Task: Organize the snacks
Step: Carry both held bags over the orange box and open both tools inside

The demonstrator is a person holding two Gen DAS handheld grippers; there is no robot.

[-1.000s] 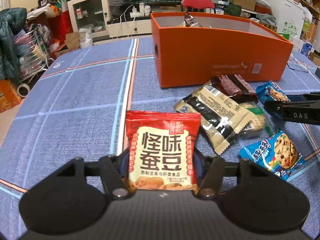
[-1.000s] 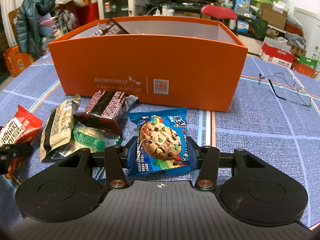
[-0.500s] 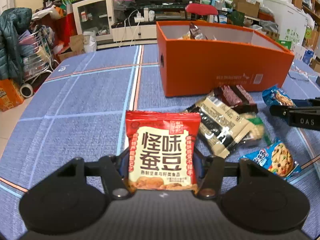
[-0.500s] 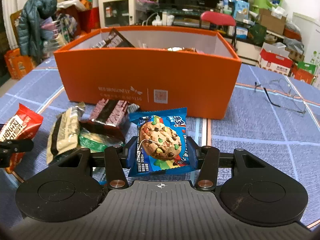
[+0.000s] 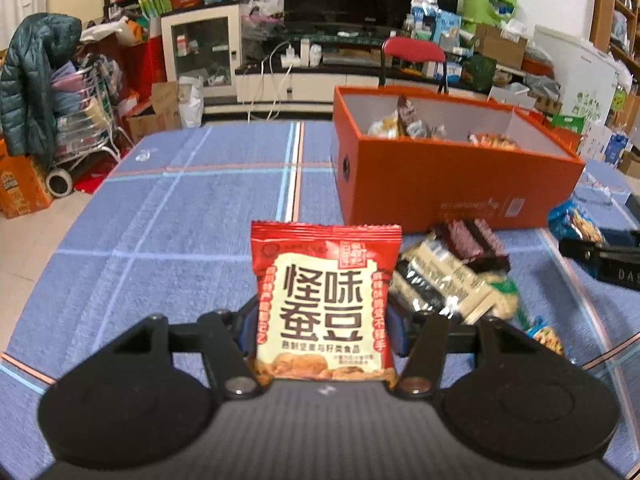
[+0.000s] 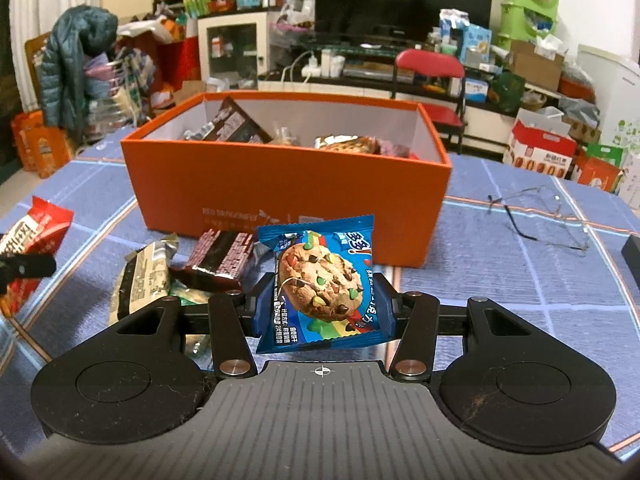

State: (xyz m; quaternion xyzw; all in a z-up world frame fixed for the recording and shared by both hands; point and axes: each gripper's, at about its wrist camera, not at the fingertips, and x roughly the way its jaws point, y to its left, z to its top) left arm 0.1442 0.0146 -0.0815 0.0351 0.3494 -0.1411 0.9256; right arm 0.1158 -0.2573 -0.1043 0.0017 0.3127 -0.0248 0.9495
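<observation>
Both tongs have risen, so the orange box (image 6: 286, 184) now shows its inside. Left tongs (image 5: 325, 322) clamp the red packet (image 5: 325, 304); right tongs (image 6: 323, 308) clamp the cookie packet (image 6: 320, 286) (above the desk's near edge). Either slippery packet could slide out short of the box.

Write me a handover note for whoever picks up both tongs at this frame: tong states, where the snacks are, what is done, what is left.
Left tongs: shut on the red broad-bean snack packet, held above the blue checked tablecloth.
Right tongs: shut on the blue chocolate-chip cookie packet.
Done: several snacks already lie in the open orange cardboard box.
Left: drop both held packets in, then the beige wrapper, dark brown wrapper and green packet lying in front of the box.
</observation>
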